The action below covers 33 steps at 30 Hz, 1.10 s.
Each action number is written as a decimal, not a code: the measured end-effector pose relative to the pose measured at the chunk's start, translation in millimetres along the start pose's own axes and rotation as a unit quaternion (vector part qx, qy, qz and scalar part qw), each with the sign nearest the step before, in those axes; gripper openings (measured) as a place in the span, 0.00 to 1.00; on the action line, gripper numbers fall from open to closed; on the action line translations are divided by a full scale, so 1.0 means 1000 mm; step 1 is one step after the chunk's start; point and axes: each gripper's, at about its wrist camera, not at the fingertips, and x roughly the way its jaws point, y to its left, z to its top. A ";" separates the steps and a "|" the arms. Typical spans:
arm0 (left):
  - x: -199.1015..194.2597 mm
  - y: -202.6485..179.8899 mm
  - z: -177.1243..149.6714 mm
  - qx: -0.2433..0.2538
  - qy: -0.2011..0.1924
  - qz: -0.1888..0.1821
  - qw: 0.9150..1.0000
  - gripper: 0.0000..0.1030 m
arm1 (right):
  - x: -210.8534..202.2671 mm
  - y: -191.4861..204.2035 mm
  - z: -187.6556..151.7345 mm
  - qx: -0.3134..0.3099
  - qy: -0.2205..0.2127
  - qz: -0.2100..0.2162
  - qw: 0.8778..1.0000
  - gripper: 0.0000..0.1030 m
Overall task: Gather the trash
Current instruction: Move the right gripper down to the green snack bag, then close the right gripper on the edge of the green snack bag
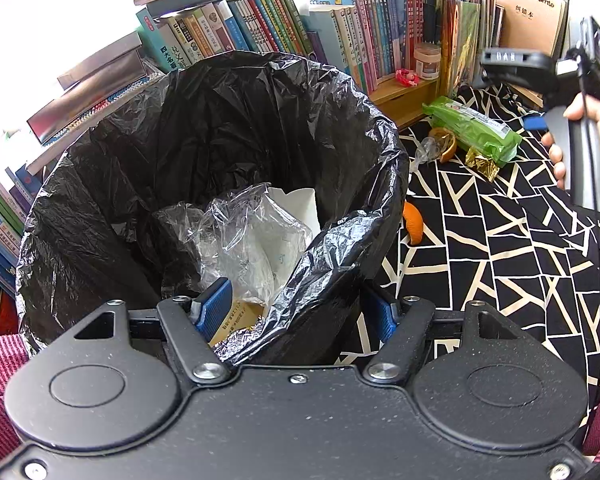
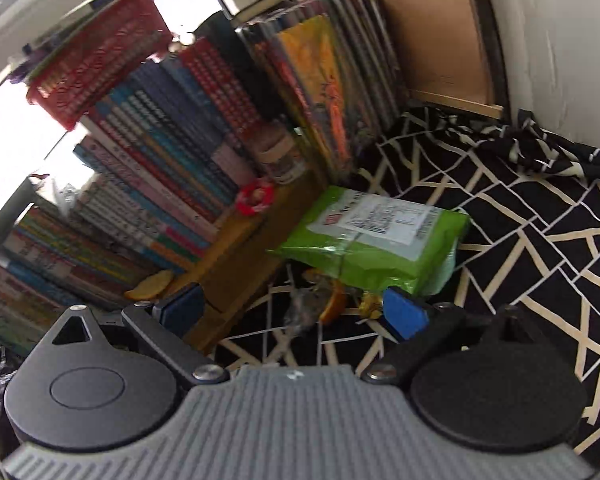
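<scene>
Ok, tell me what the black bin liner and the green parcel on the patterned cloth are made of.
Black bin liner: thin glossy plastic film, judging by its crinkles and sheen. Green parcel: probably a plastic mailer bag, smooth and slightly shiny, with a white printed label.

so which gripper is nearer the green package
Right. The right gripper hangs open just short of the green package; the left gripper straddles the trash bag rim, well away.

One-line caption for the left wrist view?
Left gripper straddles the black-lined bin's rim; green package and orange peel lie outside.
</scene>
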 end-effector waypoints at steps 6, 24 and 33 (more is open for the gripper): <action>0.000 0.000 0.000 0.001 0.001 0.001 1.000 0.66 | 0.038 -0.027 0.011 0.044 0.014 -0.059 0.997 0.99; 0.002 -0.003 0.000 0.008 -0.004 0.013 1.000 0.69 | 0.135 -0.092 0.011 0.237 0.020 -0.095 0.967 1.00; 0.002 -0.005 -0.001 0.011 -0.005 0.016 1.000 0.70 | 0.125 -0.096 0.009 0.305 0.028 -0.006 0.952 0.24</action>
